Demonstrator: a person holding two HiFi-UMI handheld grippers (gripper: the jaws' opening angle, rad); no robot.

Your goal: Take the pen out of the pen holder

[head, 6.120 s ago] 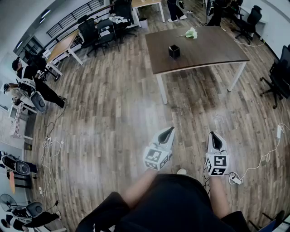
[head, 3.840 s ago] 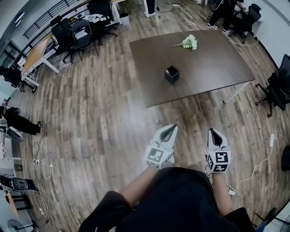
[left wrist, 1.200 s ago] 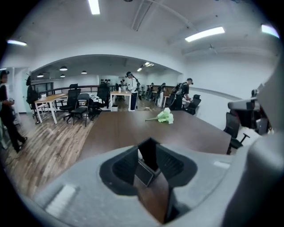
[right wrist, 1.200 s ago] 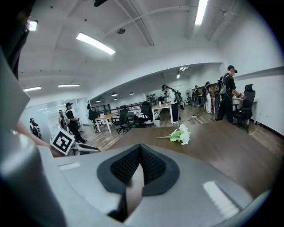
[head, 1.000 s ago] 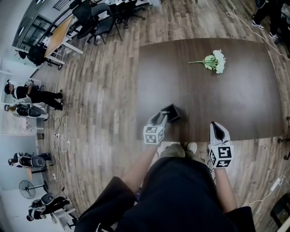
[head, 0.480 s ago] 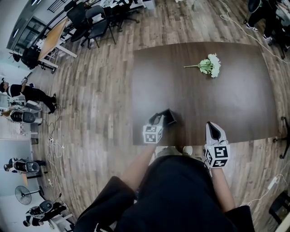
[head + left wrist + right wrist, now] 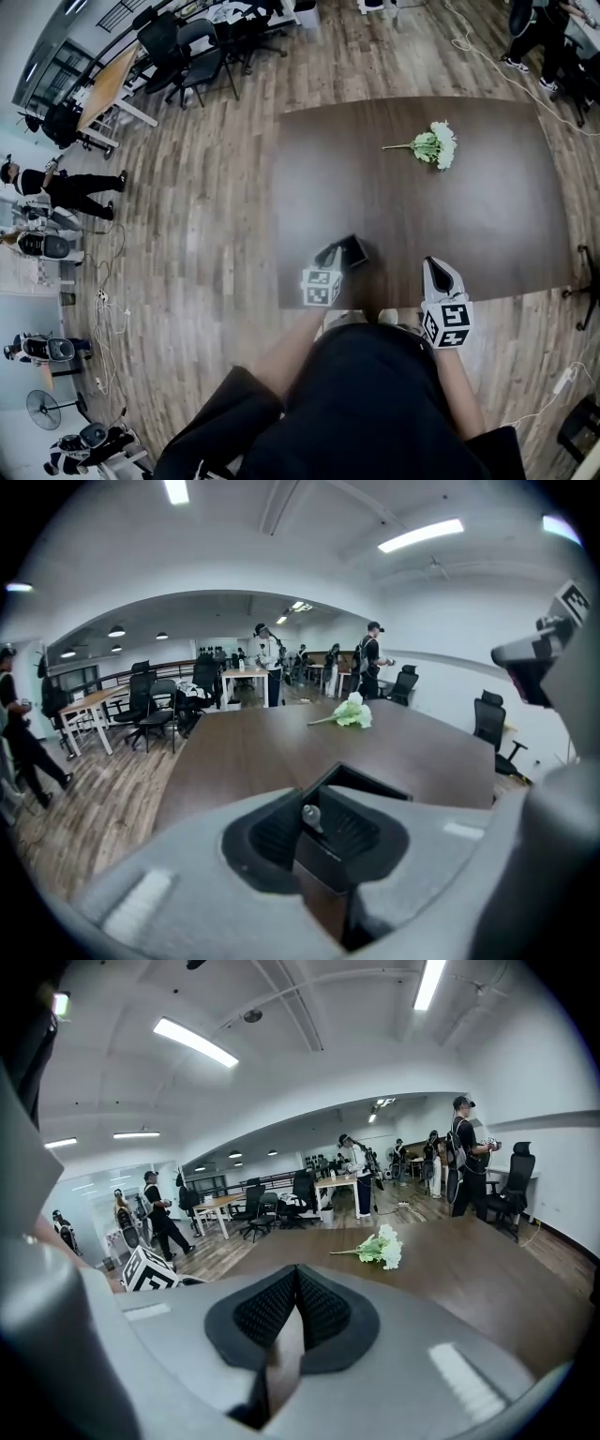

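Observation:
A black square pen holder [image 7: 353, 250] stands near the front left edge of the dark table [image 7: 469, 216]. My left gripper [image 7: 329, 255] reaches into it from the near side. In the left gripper view the holder's rim [image 7: 375, 782] lies just beyond the jaws, and the silver top of a pen [image 7: 309, 815] sticks up between the pads. The left gripper [image 7: 315, 825] is closing, with a gap still showing beside the pen. My right gripper [image 7: 435, 266] hovers at the table's front edge, right of the holder. It is shut [image 7: 295, 1299] and holds nothing.
A bunch of white flowers [image 7: 434, 145] lies at the table's far right, also seen as flowers [image 7: 353, 714] beyond the holder. Office chairs and desks [image 7: 187, 56] stand at the back left. People [image 7: 56, 187] are on the wooden floor at the far left.
The right gripper has moved forward over the table's front edge. The left gripper has stayed at the holder, a little lower over its opening.

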